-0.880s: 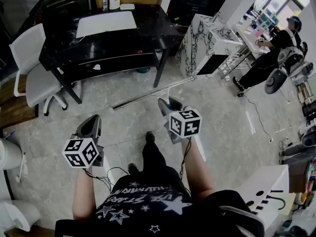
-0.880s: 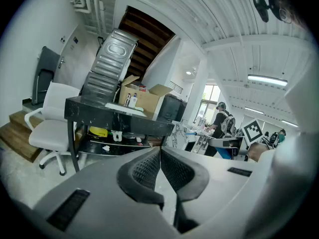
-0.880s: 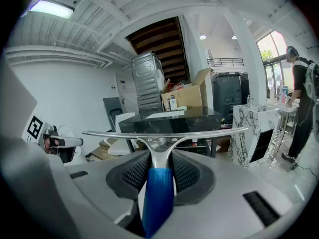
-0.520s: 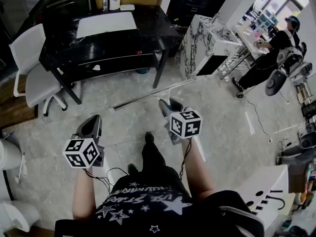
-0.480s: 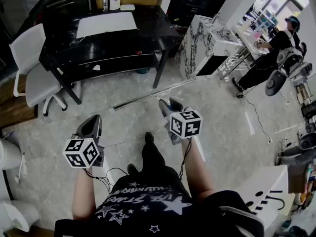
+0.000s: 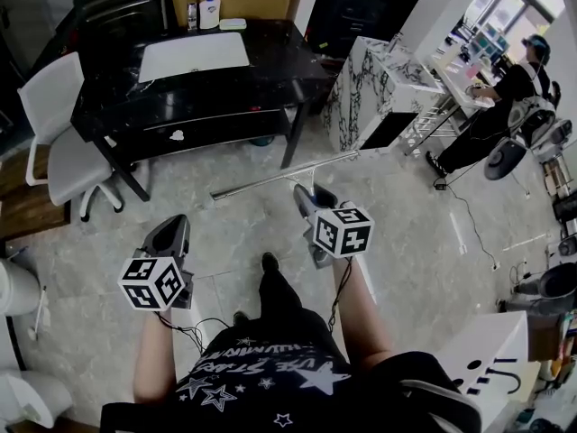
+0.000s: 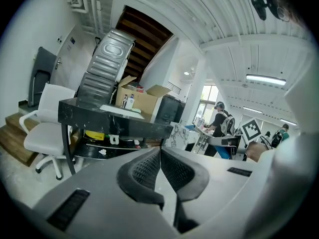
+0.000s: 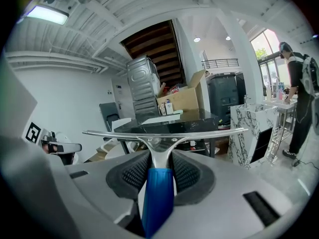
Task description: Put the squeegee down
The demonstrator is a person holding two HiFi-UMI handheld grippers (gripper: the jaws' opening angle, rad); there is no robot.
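Blue-handled squeegee (image 8: 158, 193), clamped in the right gripper (image 8: 159, 157) near the black table (image 6: 270, 66), is best lowered flat before being released; the left gripper (image 7: 160, 159) is closed on nothing.

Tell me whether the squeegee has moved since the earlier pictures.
No: the squeegee still ends beside the foot of the marble cabinet; only the view shifted.

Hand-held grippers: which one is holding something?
The right hand-held gripper: its jaws clamp the blue-handled squeegee. The left hand-held gripper is shut and empty.
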